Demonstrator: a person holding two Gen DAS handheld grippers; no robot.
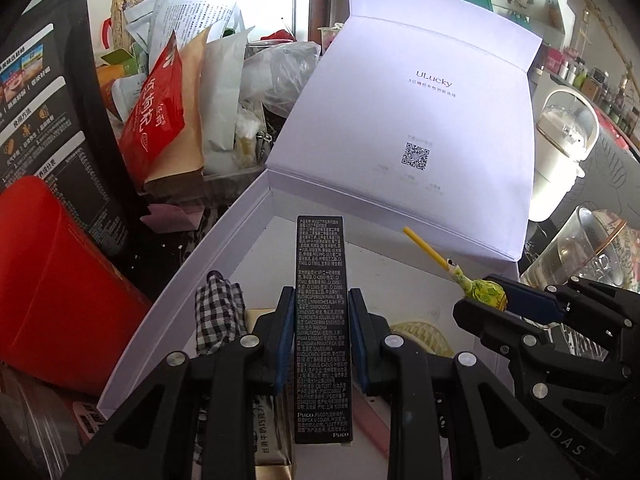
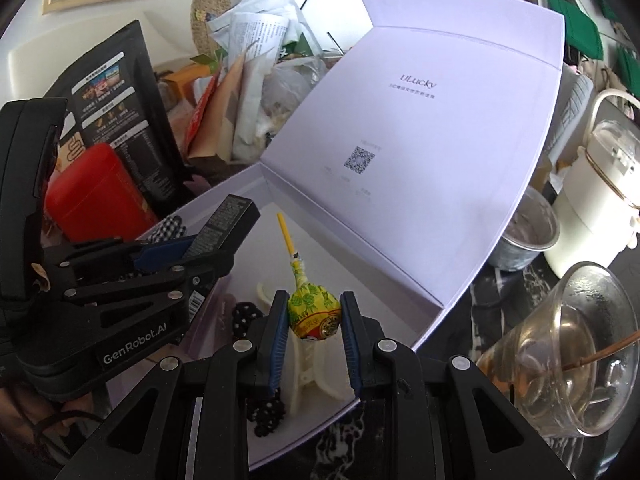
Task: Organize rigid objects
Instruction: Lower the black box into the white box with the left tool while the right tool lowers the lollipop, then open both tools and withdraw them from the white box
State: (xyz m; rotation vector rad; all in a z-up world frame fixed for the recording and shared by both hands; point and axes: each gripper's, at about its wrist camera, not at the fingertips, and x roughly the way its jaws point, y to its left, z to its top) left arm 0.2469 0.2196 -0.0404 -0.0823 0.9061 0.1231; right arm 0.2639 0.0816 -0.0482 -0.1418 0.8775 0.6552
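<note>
The slim black carton [image 1: 322, 320] stands lengthwise between the blue pads of the left gripper [image 1: 322, 312], clamped, above the floor of the open white box [image 1: 400, 120]. Just beside it, the right gripper [image 2: 314, 316] pinches the yellow-wrapped lollipop [image 2: 314, 312], its stick pointing away, over a cream hair claw [image 2: 316, 380] and checked scrunchie [image 1: 216, 312].

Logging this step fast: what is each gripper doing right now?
Left gripper: closed on the slim black carton, over the open white box.
Right gripper: closed on the lollipop.
</note>
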